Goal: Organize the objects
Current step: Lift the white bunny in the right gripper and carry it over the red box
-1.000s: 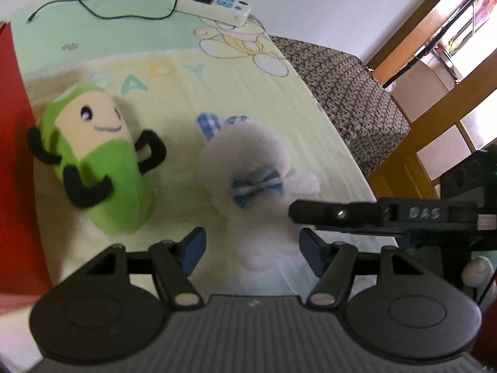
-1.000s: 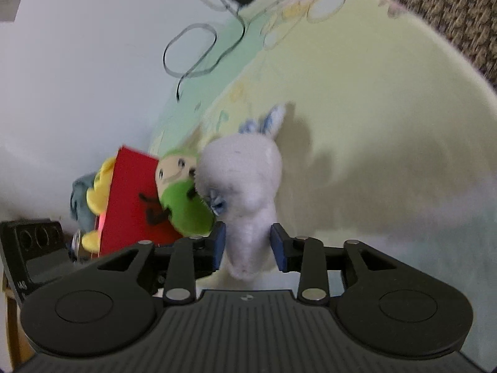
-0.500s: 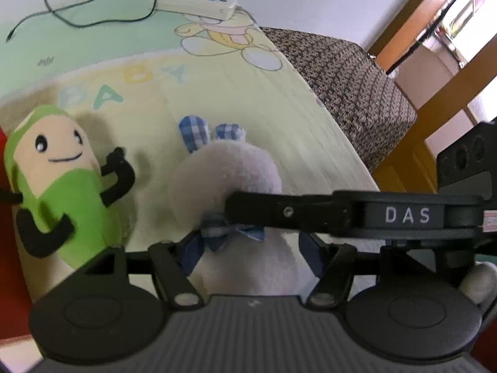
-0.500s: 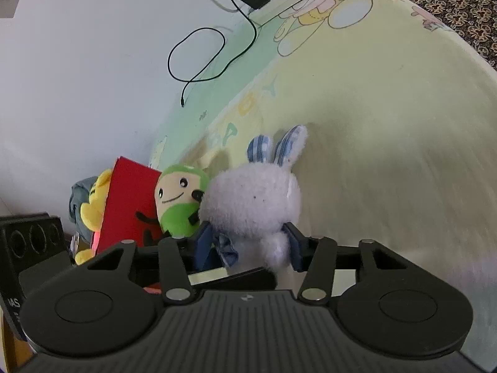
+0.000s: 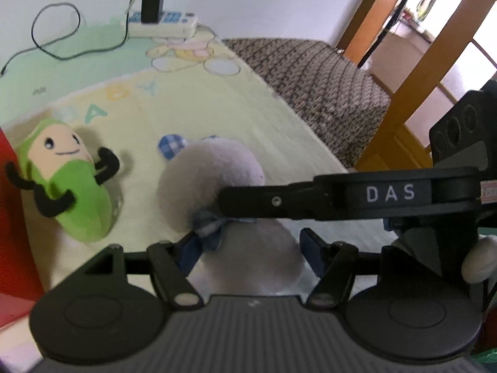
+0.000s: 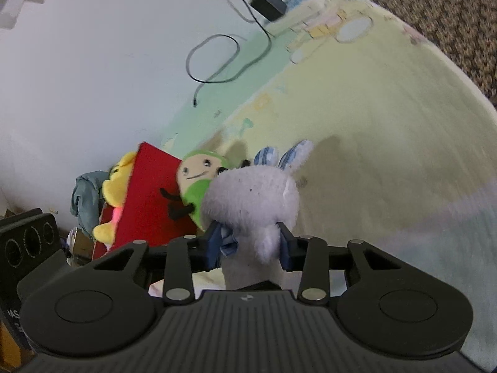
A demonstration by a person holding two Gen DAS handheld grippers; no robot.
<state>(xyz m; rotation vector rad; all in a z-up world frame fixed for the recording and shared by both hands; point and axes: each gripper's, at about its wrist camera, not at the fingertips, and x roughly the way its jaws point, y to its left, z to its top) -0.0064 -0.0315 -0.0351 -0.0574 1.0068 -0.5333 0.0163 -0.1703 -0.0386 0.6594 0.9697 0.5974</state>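
A white bunny plush (image 5: 198, 174) with blue checked ears and a blue bow lies on the yellow baby blanket (image 5: 217, 108). Its body sits between the fingers of my left gripper (image 5: 250, 248), whose jaws stay open around it. My right gripper (image 6: 249, 244) is closing, and its blue pads press on the neck of the bunny (image 6: 251, 192) by the bow. One of its black fingers (image 5: 310, 199) crosses the left wrist view. A green plush (image 5: 65, 186) lies to the left, against a red box (image 5: 12, 217).
A yellow plush (image 6: 116, 183) and grey cloth sit behind the red box (image 6: 149, 192). A power strip (image 5: 164, 25) with a charger and a looped black cable lies at the blanket's far end. A brown woven cover (image 5: 316, 77) and a wooden frame (image 5: 413, 71) lie to the right.
My left gripper has moved forward until the bunny's body lies between its fingers. My right gripper let go of the bunny's body, widened, and closed on its neck, its finger now crossing the left view.
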